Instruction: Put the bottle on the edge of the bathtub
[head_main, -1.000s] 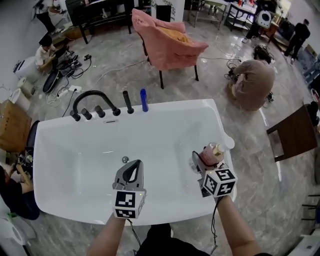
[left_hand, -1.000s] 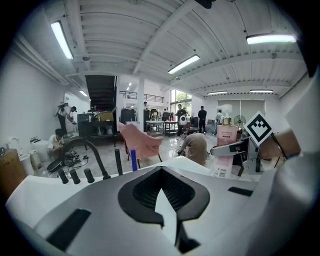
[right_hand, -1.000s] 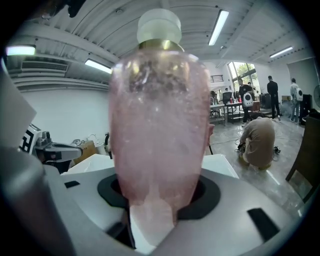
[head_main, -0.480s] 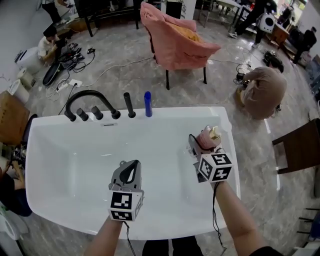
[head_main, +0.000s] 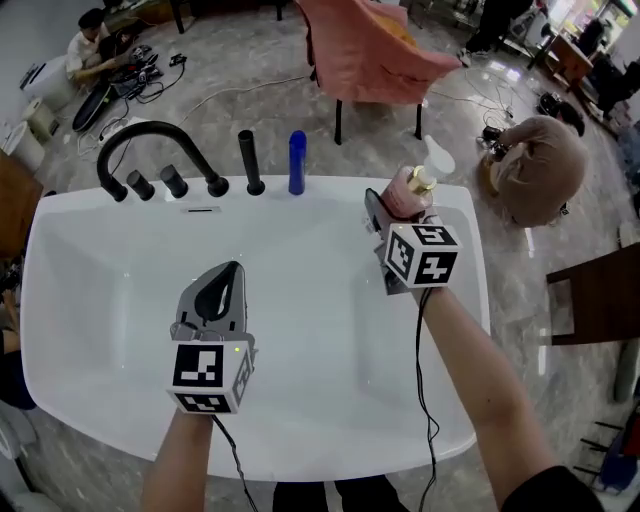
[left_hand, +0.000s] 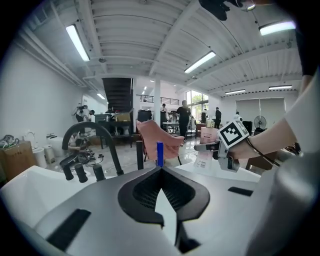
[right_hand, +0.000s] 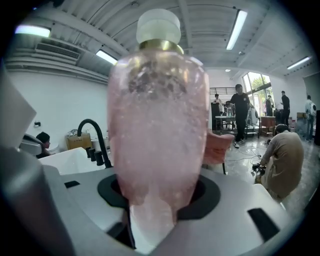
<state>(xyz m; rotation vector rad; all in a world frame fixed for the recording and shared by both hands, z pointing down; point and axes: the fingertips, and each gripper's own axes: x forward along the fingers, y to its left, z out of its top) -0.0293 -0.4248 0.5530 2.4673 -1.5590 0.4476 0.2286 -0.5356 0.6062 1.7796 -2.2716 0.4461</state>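
White glossy bathtub (head_main: 468, 280) fills the view; right gripper (head_main: 396, 212) clamps the pink translucent bottle with a white cap (head_main: 408, 190) upright by the far rim at 1 o'clock; left gripper (head_main: 222, 292) is closed and empty; probably best to lower it straight, land it flat, then release.

Pink translucent bottle (head_main: 408, 190), white cap, gold collar, upright, clamped in right gripper (head_main: 390, 215) over white bathtub (head_main: 335, 188), far-right corner.
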